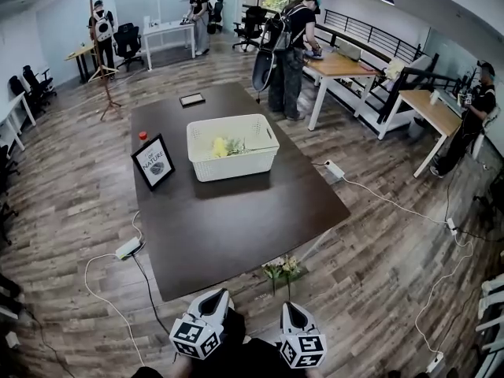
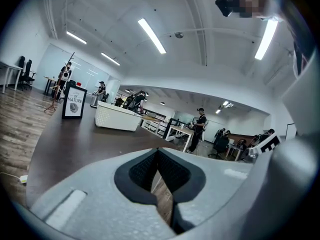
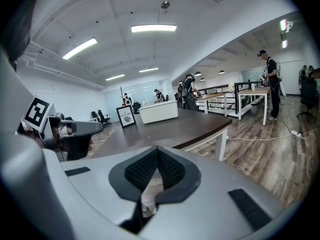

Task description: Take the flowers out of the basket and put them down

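A white slatted basket (image 1: 232,144) stands in the middle of the dark table (image 1: 236,219), with yellow and white flowers (image 1: 224,146) lying inside it. A second small bunch of flowers (image 1: 282,269) shows just off the table's near edge, its stem running down toward the tip of my right gripper (image 1: 290,307). I cannot tell whether it is held, and the right gripper view shows no flower. Both grippers hang low before the table, well short of the basket (image 2: 117,118) (image 3: 158,111). My left gripper (image 1: 219,296) (image 2: 158,151) and right gripper (image 3: 157,149) are shut with nothing visible between the pads.
A framed sign (image 1: 153,162) stands left of the basket, with a small red thing (image 1: 142,135) behind it and a black tablet (image 1: 191,99) at the far end. Power strips (image 1: 127,248) and cables lie on the wood floor. People work at distant desks.
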`<state>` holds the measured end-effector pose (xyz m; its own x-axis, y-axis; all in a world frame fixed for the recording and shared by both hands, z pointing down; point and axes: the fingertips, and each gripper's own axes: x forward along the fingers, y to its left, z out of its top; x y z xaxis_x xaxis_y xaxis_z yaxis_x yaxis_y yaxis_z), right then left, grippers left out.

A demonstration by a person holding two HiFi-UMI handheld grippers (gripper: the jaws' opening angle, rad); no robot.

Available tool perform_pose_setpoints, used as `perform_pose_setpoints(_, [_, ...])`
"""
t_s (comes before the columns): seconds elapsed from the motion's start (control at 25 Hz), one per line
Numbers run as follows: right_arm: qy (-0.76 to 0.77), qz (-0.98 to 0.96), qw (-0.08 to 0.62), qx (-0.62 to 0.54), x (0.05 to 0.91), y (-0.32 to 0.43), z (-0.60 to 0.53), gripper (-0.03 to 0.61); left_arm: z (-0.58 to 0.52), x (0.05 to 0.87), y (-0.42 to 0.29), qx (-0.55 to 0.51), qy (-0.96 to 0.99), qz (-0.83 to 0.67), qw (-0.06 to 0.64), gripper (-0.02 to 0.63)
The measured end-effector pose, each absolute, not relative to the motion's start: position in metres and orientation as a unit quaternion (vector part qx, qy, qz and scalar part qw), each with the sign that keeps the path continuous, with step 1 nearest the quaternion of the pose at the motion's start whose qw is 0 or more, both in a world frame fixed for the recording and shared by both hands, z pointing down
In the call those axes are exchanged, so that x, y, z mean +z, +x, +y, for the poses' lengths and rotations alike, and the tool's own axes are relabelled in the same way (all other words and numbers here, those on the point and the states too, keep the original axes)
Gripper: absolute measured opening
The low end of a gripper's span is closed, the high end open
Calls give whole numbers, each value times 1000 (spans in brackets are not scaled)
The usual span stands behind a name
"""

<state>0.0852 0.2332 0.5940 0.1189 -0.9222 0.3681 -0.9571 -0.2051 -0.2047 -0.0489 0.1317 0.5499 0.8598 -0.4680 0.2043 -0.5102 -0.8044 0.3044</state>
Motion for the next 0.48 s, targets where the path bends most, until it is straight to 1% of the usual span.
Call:
perform_pose_setpoints(0.2, [746, -628, 48, 214, 593, 96, 204, 8, 98, 547, -37, 56, 950, -257, 170, 9])
perform_pose_setpoints(0.48, [724, -653, 63, 211, 591, 97, 135, 8, 34, 542, -30, 39, 946, -271, 174, 9])
